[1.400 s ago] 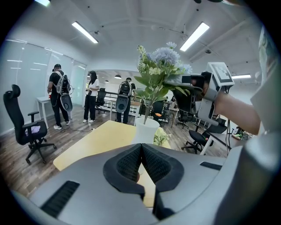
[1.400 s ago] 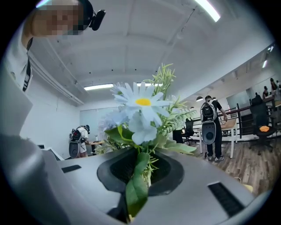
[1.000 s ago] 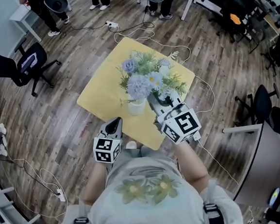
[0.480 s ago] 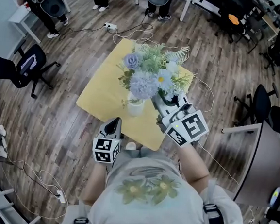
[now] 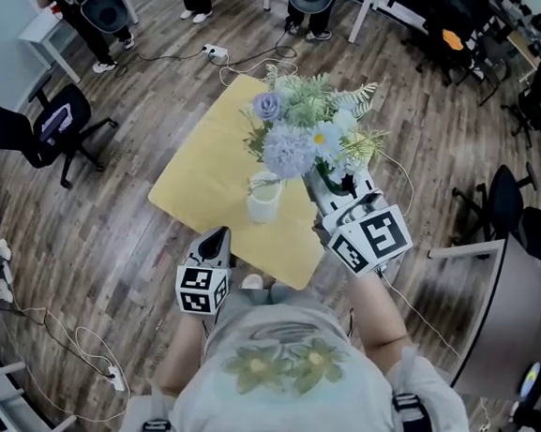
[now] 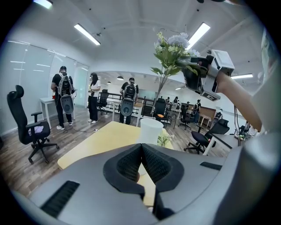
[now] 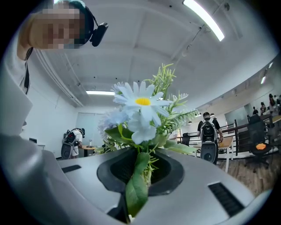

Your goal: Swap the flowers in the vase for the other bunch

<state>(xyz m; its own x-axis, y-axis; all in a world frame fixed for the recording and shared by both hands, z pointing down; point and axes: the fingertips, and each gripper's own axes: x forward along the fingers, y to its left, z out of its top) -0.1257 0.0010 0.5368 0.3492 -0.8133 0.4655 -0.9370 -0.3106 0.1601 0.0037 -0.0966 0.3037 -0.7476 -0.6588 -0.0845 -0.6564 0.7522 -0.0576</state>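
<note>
Fingers of the right gripper grasp the bunch above the vase, the left gripper clenched empty near it, so trailing stems might snag and topple that unheld vase.

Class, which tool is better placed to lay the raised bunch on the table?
Right: the right tool grips the bunch above the vase. The left tool is shut and empty.

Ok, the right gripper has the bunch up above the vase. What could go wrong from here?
1. The right gripper pinches the bunch low, on thin stems and a leaf; the heavy heads could swing or slip out.
2. The vase stands unheld, the left gripper shut and empty short of it; trailing stems could snag its rim and tip it.
</note>
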